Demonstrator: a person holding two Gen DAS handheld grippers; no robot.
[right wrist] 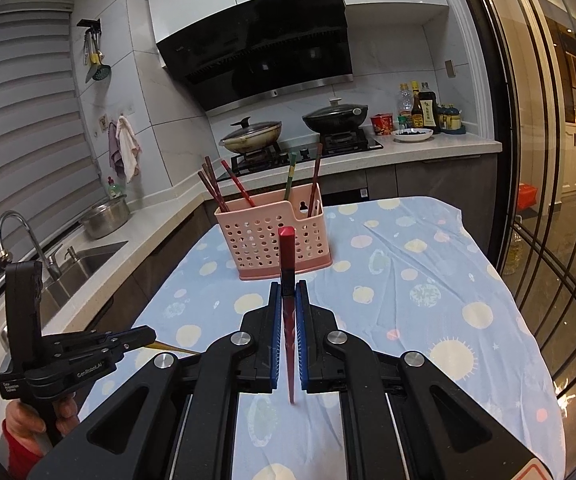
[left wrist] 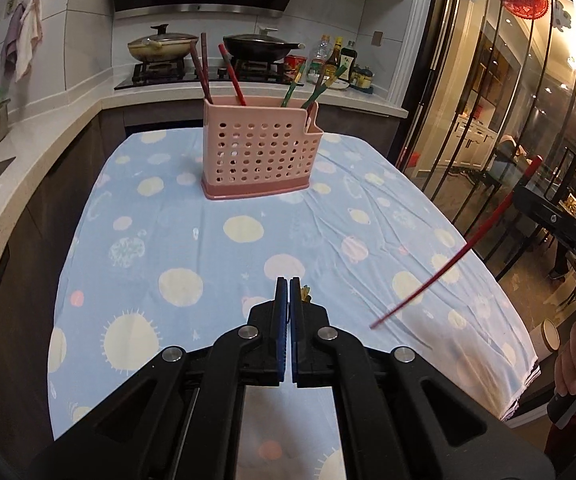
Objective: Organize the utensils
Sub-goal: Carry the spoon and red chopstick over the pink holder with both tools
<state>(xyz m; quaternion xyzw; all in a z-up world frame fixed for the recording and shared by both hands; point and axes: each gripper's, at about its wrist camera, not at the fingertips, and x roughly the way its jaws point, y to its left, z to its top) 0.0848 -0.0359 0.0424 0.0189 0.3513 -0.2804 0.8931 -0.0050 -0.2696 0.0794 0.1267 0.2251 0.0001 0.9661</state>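
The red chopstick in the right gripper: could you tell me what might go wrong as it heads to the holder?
The right gripper pinches the red chopstick mid-shaft, both ends free, so it could pivot or slip. The pink holder already has chopsticks leaning across its openings, so the tip might catch. The left gripper, holding a yellow-green chopstick, is close and could collide.

A table draped in a blue dotted cloth [right wrist: 408, 280] is bearing a pink perforated utensil basket [right wrist: 273, 240] toward its twelve o'clock end

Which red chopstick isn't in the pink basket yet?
The red chopstick clamped in the right hand-held gripper, above the spotted tablecloth. The other red chopstick already stands in the pink utensil basket.
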